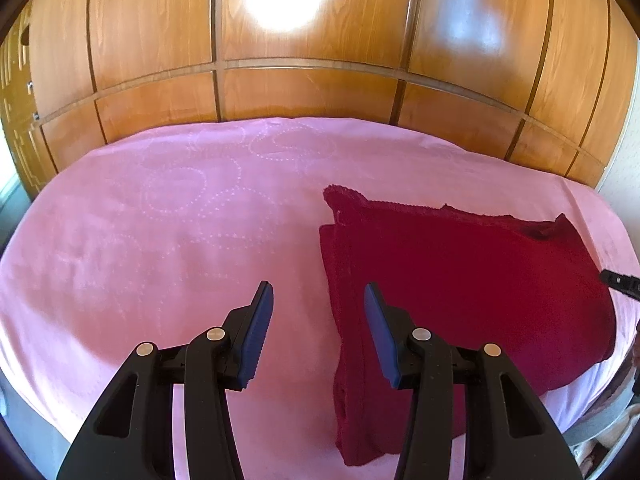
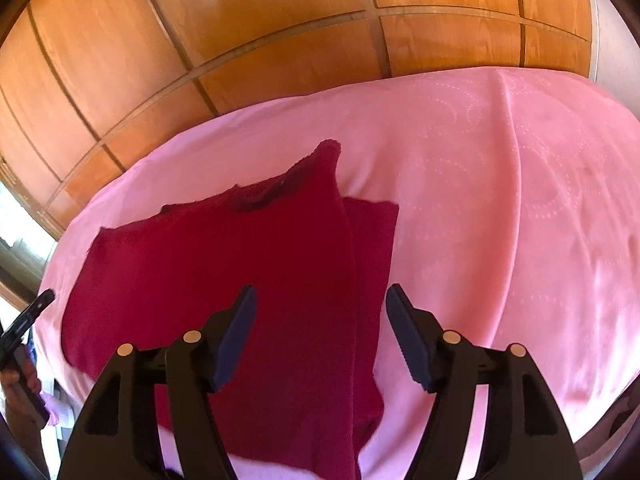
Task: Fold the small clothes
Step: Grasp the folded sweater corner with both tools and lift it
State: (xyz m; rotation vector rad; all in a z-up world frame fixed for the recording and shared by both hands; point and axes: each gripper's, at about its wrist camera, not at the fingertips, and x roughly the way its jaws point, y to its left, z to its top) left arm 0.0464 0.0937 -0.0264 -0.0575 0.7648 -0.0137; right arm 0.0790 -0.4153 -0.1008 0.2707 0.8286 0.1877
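A dark red knitted garment [image 1: 460,272] lies folded on the pink bed cover [image 1: 160,240], its folded edge running toward me. My left gripper [image 1: 318,292] hovers open over that left edge, with nothing pressed between its blue pads. In the right wrist view the same garment [image 2: 240,248] spreads to the left and centre. My right gripper [image 2: 322,292] stands wide open above its right-hand fold, with cloth below the jaws but not gripped. One black finger [image 1: 620,285] of the right gripper shows at the far right of the left wrist view.
Wooden panelled doors [image 1: 320,92] rise straight behind the bed. The pink cover [image 2: 500,220] stretches bare to the right of the garment. At the left border of the right wrist view a hand [image 2: 20,376] holds the other black gripper body [image 2: 28,320] beyond the bed's edge.
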